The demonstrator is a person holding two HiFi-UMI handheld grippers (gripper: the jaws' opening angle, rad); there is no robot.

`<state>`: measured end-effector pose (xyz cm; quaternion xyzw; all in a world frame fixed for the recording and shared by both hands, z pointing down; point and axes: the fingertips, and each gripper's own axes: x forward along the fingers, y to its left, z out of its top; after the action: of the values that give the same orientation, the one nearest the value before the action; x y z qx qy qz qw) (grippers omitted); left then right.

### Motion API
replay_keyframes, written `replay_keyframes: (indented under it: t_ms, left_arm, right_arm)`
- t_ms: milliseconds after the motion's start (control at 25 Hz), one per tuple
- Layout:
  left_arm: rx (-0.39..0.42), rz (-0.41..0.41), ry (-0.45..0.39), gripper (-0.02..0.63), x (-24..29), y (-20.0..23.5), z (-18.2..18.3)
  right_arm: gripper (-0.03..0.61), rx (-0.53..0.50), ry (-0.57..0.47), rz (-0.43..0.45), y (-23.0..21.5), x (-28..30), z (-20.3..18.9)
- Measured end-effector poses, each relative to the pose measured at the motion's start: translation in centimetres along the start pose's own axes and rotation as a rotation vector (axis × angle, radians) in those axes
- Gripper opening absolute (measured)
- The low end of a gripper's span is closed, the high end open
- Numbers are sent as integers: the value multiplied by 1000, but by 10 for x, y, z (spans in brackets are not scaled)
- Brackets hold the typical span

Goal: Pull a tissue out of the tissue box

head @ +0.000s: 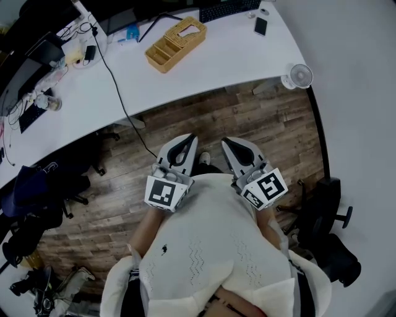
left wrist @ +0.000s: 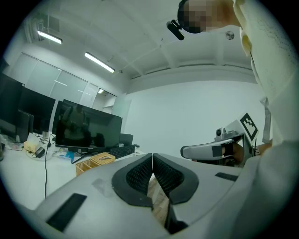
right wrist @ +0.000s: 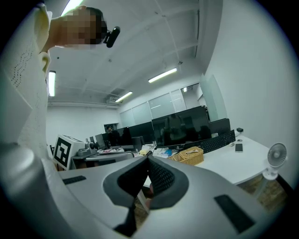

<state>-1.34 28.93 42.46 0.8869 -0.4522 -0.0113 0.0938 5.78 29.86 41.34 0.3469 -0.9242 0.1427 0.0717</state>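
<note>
A woven wicker tissue box (head: 175, 42) stands on the far side of the white curved desk (head: 223, 62), well away from both grippers. It also shows small as the wicker box (left wrist: 96, 161) in the left gripper view and the wicker box (right wrist: 189, 155) in the right gripper view. My left gripper (head: 189, 138) and right gripper (head: 227, 142) are held side by side close to my body, over the wooden floor, pointing toward the desk. The left gripper (left wrist: 152, 156) is shut with nothing between its pads. The right gripper (right wrist: 147, 158) is shut and empty too.
On the desk are a keyboard (head: 229, 9), a phone (head: 260, 25), a small white fan (head: 300, 75) at the edge, monitors and clutter at the left, and a black cable (head: 117, 93) running down to the floor. Black office chairs stand at right (head: 328, 223) and left (head: 43, 186).
</note>
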Motion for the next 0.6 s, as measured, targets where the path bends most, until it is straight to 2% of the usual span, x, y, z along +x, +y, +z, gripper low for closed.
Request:
replay_keyframes:
  t_ms: [240,600]
  left_arm:
    - [10,-7,-28,14,-7,17,2]
    - [9,10,-51,14,-14,45,12]
  right_arm:
    - [2,13,-33,-25,4,15,0]
    - [2,-39,-29,-8,23,41,1]
